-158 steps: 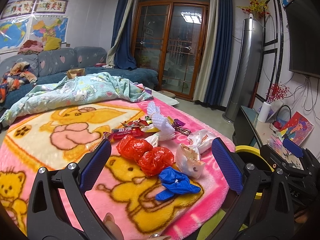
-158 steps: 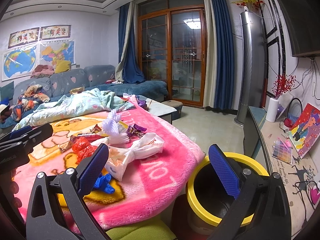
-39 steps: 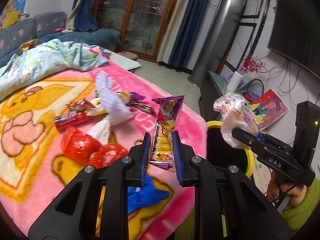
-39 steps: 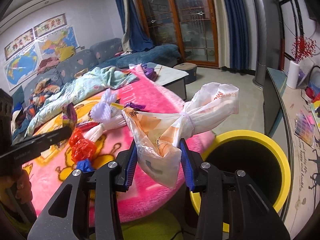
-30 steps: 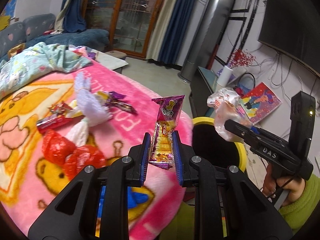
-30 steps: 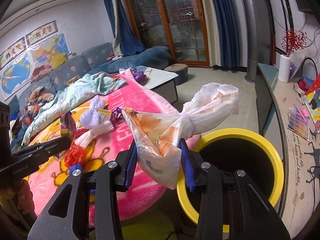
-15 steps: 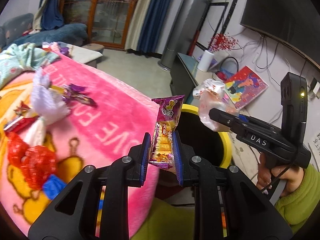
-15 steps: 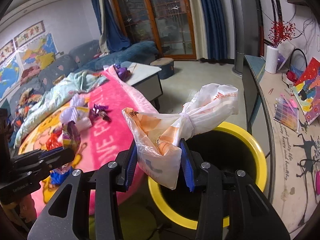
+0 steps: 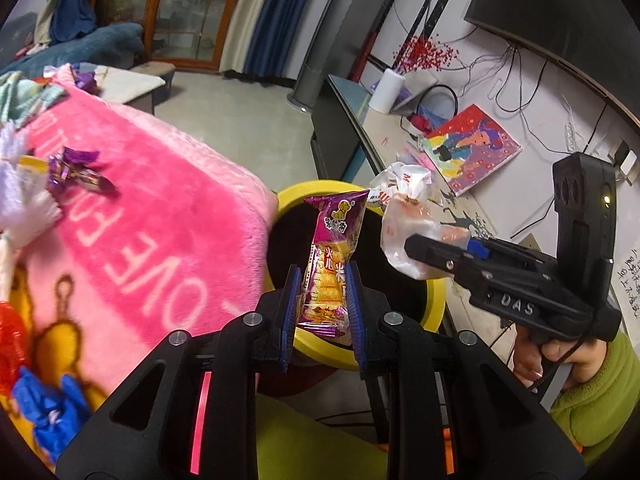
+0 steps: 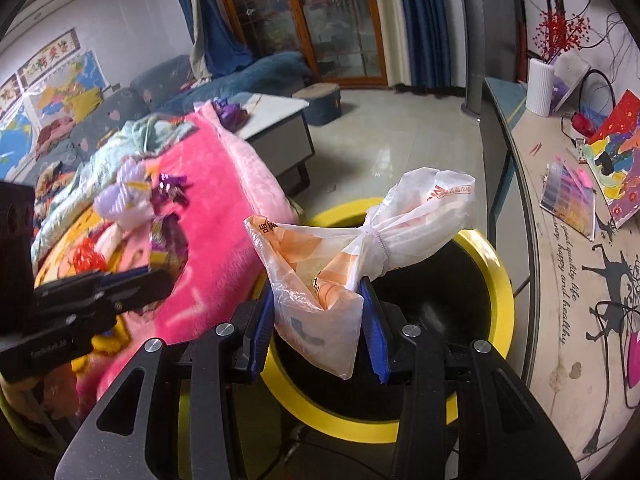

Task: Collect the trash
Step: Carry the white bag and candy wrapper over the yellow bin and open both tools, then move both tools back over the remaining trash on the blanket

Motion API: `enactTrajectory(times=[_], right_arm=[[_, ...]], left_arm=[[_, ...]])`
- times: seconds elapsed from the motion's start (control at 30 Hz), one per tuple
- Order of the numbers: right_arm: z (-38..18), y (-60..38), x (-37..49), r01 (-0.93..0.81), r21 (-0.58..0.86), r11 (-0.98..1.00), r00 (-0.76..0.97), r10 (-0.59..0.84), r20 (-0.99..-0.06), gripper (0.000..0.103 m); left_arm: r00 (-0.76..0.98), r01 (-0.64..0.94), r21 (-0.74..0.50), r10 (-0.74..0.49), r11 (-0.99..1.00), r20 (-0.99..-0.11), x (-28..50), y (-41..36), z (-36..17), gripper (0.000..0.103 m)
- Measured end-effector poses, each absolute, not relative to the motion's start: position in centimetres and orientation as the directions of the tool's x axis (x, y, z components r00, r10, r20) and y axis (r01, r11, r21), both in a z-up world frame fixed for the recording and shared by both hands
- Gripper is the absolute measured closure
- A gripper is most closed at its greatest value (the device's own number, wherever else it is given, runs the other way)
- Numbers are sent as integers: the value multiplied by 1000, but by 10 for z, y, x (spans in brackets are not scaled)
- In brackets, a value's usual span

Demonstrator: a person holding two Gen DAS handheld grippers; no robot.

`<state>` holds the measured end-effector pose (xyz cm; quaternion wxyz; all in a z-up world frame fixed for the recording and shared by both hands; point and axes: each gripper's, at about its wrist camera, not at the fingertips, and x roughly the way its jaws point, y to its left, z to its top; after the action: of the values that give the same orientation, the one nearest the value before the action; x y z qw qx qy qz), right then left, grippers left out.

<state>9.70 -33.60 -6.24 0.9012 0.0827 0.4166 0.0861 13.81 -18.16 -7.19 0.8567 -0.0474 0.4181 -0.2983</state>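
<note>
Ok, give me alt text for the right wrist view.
The right gripper holds a knotted white plastic bag over a yellow-rimmed bin. A pink blanket with scattered wrappers lies to the left.

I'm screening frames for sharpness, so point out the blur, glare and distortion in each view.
Left wrist view: the snack packet in the left claw is crisp; the pink blanket smears toward the left edge; fisheye bends the walls. Right wrist view: the tied plastic bag is sharp; the left claw is motion-blurred; the floor tiles show soft glare.
</note>
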Motion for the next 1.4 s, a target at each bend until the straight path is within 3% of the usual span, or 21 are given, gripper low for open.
enactTrajectory(times=[0.2,0.43,0.6,0.7,0.77,0.83,0.9,0.97,1.13,1.4], right_arm=[[-74,-340,98,-98,215,972,600,230,-766,59],[-80,-354,96,-37,196,980,602,178,-778,39],[-81,-366,86,25,199,980,609,142,-780,36],[-79,-373,80,52,200,979,618,125,-776,36],[-76,-374,76,61,195,979,625,115,-772,36],[-73,-373,73,67,188,980,633,104,-767,36],[-70,-373,70,69,186,980,641,99,-761,35],[-66,-370,67,64,185,981,655,99,-749,35],[-48,-354,65,27,195,980,708,119,-696,28],[-19,-307,70,-116,197,974,761,215,-613,24]], left_arm=[[437,457,-351,-550,817,-711,149,-192,-88,86],[403,451,-374,-559,810,-725,156,-202,-102,85],[386,467,-371,-563,803,-731,154,-210,-107,84],[384,476,-370,-567,798,-729,153,-216,-107,66],[385,480,-376,-575,793,-722,152,-216,-107,47],[396,483,-373,-577,792,-714,152,-218,-105,44],[414,479,-366,-573,798,-708,151,-215,-101,35],[444,476,-356,-569,804,-692,148,-211,-94,18],[543,441,-279,-501,853,-673,141,-195,-74,11],[685,301,-213,-366,929,-629,134,-148,-49,11]])
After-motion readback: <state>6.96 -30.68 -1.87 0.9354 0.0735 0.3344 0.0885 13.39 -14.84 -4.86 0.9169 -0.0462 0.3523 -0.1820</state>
